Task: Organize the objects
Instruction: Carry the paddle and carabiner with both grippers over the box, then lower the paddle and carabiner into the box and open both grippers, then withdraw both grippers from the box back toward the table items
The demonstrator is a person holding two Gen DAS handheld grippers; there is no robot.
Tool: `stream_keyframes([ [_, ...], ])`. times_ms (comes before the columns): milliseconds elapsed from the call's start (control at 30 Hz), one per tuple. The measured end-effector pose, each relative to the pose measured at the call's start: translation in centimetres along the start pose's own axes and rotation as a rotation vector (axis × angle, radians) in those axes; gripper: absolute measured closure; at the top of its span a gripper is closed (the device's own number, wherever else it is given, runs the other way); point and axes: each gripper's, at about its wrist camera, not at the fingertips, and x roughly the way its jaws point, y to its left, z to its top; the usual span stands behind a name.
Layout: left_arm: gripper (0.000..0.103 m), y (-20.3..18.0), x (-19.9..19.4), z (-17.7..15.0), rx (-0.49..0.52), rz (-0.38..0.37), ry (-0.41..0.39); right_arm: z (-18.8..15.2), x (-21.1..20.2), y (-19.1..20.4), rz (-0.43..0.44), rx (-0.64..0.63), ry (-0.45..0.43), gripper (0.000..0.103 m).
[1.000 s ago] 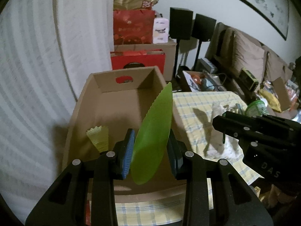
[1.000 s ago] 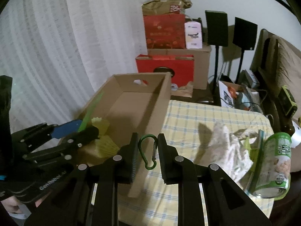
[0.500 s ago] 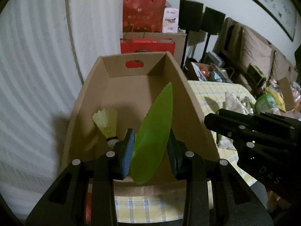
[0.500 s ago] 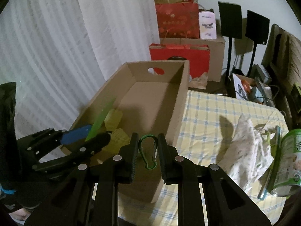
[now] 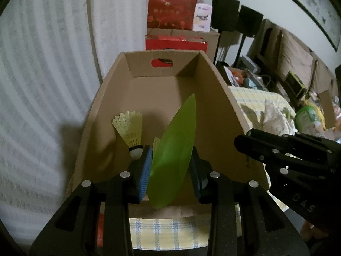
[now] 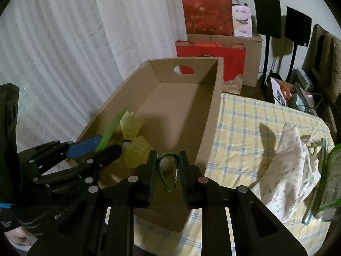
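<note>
Since a second ago both views sit lower and closer to the cardboard box (image 5: 162, 98); two yellow shuttlecocks, earlier mostly hidden, now show plainly on its floor near the front wall; grips unchanged.

Left hand-held gripper (image 5: 170, 170): jaws partly apart, clenched on a green leaf-shaped plastic piece (image 5: 172, 155); the piece stands tilted between the blue pads, tip pointing into the box, lower end hanging over the box's near wall; shuttlecock (image 5: 130, 130) lies just left of the left pad, cork end toward the gripper; whether it touches the pad, cannot tell.

Right hand-held gripper (image 6: 166, 168): jaws nearly together, grasping a green carabiner (image 6: 169, 172) upright by its long sides; it hangs over the near right corner of the box; second shuttlecock (image 6: 138, 151) inside the box just left of it.

Box stands on a table with a yellow checked cloth (image 6: 245, 123); crumpled white fabric (image 6: 292, 160) and a green can (image 6: 332, 175) lie to the right, well apart from the box.
</note>
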Motion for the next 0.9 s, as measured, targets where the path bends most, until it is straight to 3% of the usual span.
stream_keyframes([
  [133, 0.056, 0.3, 0.3, -0.2, -0.01, 0.0, 0.008, -0.3, 0.1, -0.4, -0.011, 0.01, 0.005, 0.076],
  [200, 0.055, 0.4, 0.3, -0.4, -0.017, -0.004, 0.008, -0.3, 0.0, -0.7, -0.016, 0.015, 0.004, 0.07],
  [500, 0.051, 0.4, -0.2, -0.3, -0.028, -0.005, -0.008, -0.2, -2.1, -1.7, -0.028, 0.03, -0.034, 0.062],
  [667, 0.036, 0.2, -0.9, -0.1, -0.039, 0.001, -0.029, -0.2, -3.1, -2.3, -0.061, 0.031, -0.058, 0.05],
  [900, 0.025, -0.3, -1.9, 0.1, -0.033, 0.016, -0.075, -0.6, -5.0, -4.0, -0.145, 0.028, -0.1, 0.037],
])
